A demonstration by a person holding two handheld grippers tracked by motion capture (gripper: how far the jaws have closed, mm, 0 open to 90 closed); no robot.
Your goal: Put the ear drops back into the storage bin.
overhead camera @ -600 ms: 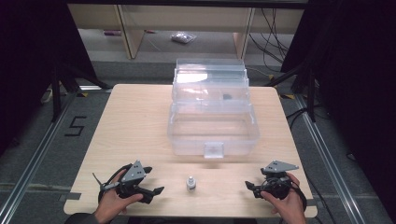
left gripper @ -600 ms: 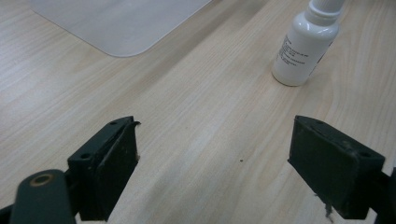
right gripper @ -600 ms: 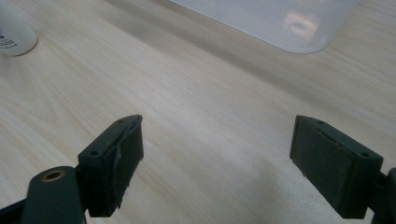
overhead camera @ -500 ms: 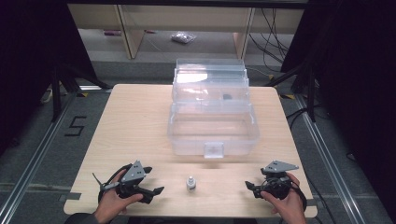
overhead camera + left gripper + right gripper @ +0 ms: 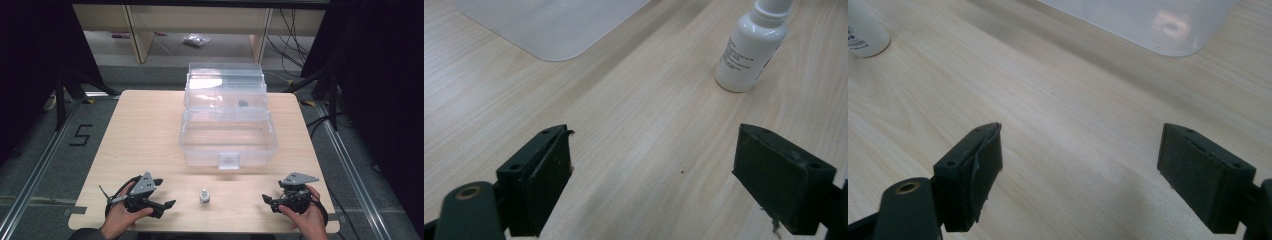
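Note:
A small white bottle stands upright near the front edge of the wooden table, between the two hands. In the left gripper view the bottle is ahead and to the right of the jaws. My left gripper rests on the table at the front left, open with nothing between its jaws. My right gripper sits at the front right, open and empty too. The bottle's base shows at the upper left of the right gripper view.
A clear plastic box with its lid standing open sits at the middle and back of the table, a latch tab on its front wall. Its corner lies ahead of the left gripper. Dark floor and shelving surround the table.

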